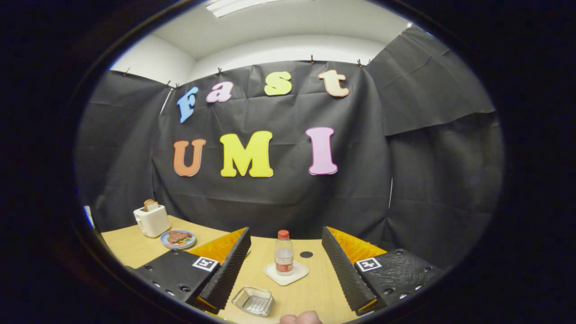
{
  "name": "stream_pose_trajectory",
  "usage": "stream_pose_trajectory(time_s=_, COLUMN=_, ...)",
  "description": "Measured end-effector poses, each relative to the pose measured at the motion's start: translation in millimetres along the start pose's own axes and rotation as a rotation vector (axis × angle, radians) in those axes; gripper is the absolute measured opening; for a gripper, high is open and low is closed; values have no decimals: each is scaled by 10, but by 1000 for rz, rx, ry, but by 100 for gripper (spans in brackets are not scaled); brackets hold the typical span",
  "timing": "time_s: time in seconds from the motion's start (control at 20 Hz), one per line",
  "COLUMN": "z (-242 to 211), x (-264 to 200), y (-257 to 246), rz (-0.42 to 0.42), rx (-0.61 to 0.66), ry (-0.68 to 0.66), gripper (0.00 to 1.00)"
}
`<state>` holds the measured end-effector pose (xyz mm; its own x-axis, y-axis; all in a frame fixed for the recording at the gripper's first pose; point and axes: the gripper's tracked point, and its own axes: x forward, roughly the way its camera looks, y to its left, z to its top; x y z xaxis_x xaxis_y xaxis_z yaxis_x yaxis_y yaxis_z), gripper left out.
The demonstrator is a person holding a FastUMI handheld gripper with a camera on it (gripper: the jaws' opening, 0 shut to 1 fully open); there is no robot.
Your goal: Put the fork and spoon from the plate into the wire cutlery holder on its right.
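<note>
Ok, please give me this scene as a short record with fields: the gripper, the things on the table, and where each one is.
gripper: fingers open and wide apart, holding nothing
table: light wood, ahead of the black cloth wall
wire basket: between the fingers, near the left one, looks empty
bottle: red cap, upright on a small white tray, just ahead, between the fingers
toaster: white, far left, bread sticking out of it
plate: beside the toaster, holds food
fork and spoon: cannot tell
</note>
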<state>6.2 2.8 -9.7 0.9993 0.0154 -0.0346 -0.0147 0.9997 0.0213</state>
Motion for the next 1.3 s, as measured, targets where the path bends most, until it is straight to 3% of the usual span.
stream_pose_trajectory(time_s=1.05, z=-106, x=76, y=290, rz=-41, rx=-3, ry=58, gripper=95)
stream_pose_trajectory(time_s=1.3, z=-275, x=3, y=691, rz=26, rx=-31, ry=153, gripper=95)
